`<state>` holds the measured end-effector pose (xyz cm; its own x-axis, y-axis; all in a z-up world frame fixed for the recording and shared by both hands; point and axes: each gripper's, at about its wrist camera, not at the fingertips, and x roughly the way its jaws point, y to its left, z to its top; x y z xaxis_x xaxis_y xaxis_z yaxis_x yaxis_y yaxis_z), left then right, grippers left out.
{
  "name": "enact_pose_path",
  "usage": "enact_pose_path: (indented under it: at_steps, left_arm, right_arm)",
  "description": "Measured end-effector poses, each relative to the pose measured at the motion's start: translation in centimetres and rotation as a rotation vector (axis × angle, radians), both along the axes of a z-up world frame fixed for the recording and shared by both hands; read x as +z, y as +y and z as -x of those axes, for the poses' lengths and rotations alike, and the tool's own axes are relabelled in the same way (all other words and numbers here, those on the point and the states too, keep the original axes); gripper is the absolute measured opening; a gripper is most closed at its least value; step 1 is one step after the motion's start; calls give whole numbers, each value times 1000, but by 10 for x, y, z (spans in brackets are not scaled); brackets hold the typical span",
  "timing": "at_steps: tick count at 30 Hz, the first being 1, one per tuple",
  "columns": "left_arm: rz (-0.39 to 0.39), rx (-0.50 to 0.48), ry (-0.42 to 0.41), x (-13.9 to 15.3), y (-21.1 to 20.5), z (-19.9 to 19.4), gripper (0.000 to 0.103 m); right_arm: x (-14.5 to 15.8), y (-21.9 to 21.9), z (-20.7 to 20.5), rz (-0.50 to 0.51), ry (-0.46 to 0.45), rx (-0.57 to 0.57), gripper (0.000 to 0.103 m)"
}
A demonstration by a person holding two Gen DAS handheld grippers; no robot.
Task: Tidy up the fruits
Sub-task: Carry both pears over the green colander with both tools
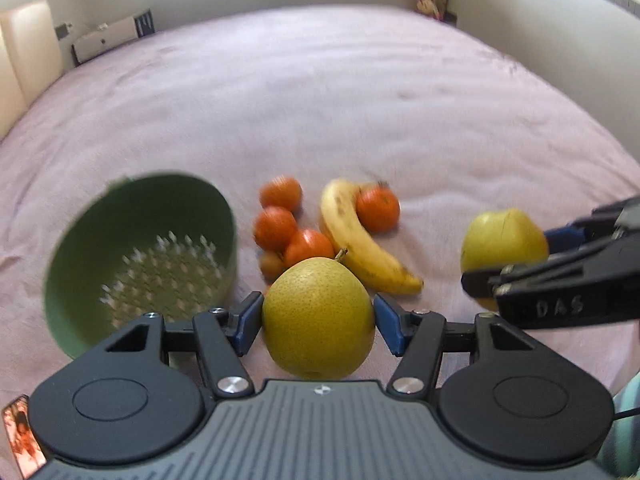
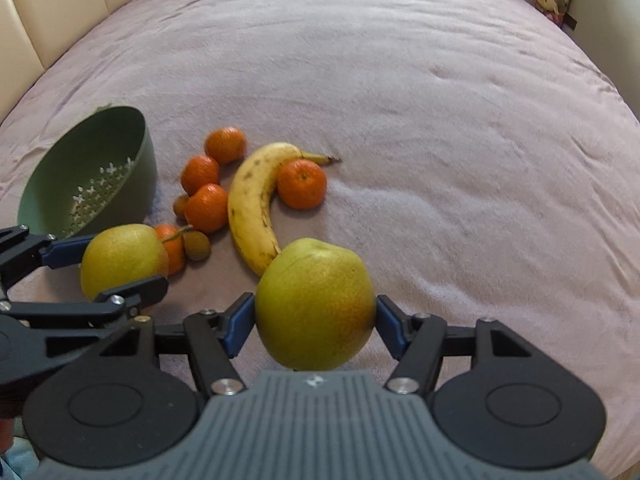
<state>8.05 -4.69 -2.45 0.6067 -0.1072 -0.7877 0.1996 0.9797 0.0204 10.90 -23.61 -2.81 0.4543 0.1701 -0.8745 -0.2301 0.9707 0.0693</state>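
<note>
Left gripper (image 1: 319,322) jaws clamped on a pear (image 1: 319,316); right gripper (image 2: 316,318) jaws clamped on a second pear (image 2: 316,304). The green colander (image 1: 140,256) on the bed (image 1: 320,92) lies forward-left, nearer the left gripper.

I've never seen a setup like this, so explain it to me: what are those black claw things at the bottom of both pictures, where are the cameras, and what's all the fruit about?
The black claws are hand-held grippers; a person holds one in each hand, and there is no robot arm. Each carries a fisheye camera looking forward along its two blue-padded fingers, so each picture is one gripper's own view.

In the left view, the left gripper is shut on a yellow-green pear. In the right view, the right gripper is shut on a second pear with a reddish blush. Each gripper also shows at the edge of the other's picture.

On the pinkish bedspread lie a banana, several mandarins, a few small brown fruits and a tipped green colander, seemingly empty.
</note>
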Motion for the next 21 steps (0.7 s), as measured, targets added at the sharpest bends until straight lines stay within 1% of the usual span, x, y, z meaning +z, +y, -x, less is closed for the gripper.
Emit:
enact_pose_path:
  at_steps: [3,8,15,21]
  left_arm:
    - [9,17,-53,23,9,2,69]
    - [20,66,-99,48,29,1,69]
    - [23,170,-108,60,69,-11,69]
    - [23,260,-80,59,105,-27,69]
  right_arm:
    - [11,8,2,-8,-29,29,62]
    - [30,31,4,-18,-83,105,62]
    - [54,82,-7,-30,-146,251,62]
    - [57,128,-25,-9,-174,383,62]
